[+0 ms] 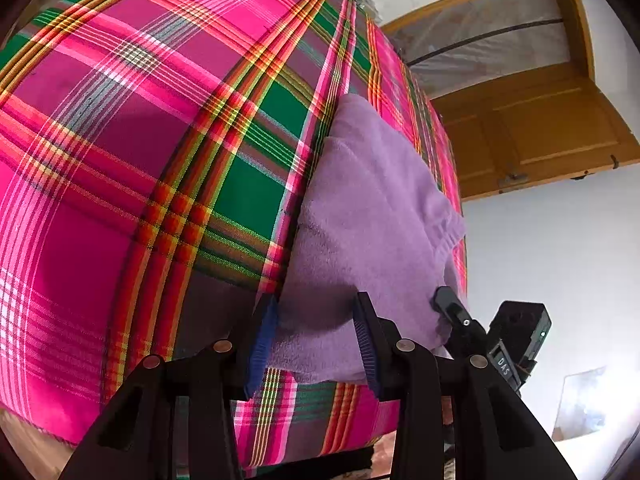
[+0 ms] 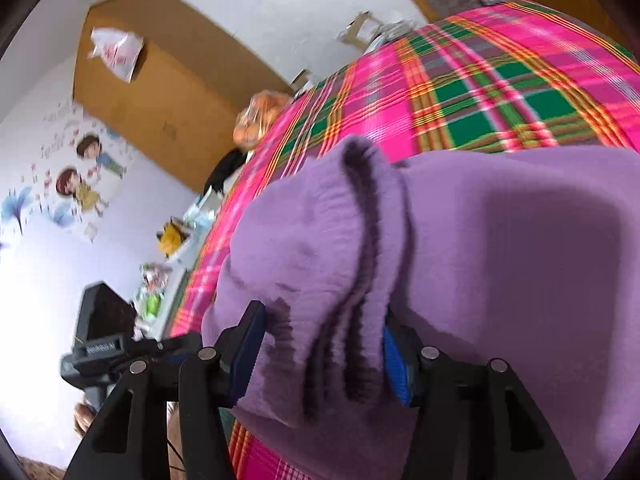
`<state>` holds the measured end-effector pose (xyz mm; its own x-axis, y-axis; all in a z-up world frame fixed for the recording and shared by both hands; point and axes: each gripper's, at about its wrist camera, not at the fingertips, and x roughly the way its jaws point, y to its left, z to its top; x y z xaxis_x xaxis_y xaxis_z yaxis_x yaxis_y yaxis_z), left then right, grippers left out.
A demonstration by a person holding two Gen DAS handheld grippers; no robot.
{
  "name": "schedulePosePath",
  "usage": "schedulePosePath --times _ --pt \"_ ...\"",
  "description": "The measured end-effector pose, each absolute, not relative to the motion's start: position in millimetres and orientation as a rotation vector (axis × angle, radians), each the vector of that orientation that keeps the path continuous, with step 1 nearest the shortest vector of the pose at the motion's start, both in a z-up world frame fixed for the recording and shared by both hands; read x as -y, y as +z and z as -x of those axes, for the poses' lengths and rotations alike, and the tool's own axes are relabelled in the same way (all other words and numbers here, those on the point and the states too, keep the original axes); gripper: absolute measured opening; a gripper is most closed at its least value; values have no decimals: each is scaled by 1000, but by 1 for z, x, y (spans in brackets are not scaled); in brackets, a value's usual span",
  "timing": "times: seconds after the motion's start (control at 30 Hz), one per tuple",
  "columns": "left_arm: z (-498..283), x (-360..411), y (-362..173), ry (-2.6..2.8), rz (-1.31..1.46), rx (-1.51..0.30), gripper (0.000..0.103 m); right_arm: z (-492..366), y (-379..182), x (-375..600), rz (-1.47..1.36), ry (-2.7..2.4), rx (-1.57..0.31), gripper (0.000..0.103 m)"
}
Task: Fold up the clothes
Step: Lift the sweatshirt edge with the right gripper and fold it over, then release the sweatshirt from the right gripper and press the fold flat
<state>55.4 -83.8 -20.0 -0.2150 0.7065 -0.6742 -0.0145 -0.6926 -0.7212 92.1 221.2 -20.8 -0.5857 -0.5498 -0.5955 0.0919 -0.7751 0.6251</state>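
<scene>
Purple garment (image 1: 372, 216) lies right of centre on plaid cloth (image 1: 120, 160). Left gripper (image 1: 316, 344), lower centre, jaws apart, garment edge between them; grip uncertain. Right gripper (image 2: 320, 356), lower centre, clamps bunched folds.

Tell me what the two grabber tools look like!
Both are black plastic. The left gripper has two black arms with round silver bolts and blue ridged pads inside its jaws. The right gripper matches, with blue pads too. Seen from the left wrist view, its body carries a strap printed with white letters and a tiny green light.
</scene>
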Motion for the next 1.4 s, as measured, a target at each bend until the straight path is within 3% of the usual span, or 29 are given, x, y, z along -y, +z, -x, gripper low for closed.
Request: schedulePosePath --times 0.1,0.27,0.53,0.9,1.07,1.4 --pt "-56 86 -19 1952 1564 822 40 -93 -20 -220 -1153 -2386 765 29" --pt "-72 98 -16 1964 1558 824 40 -104 -6 -214 -1090 -2439 678 22" --pt "-74 91 -5 1980 1523 804 40 -139 29 -234 -923 -2516 694 22" --pt "-68 74 -10 1967 1563 734 40 -139 -20 -259 -1126 -2568 735 25" --pt "-73 80 -4 2006 1540 702 40 -139 -11 -266 -1106 -2665 659 44" --pt "-65 64 5 2076 1496 633 40 -106 17 -278 -1013 -2748 590 44"
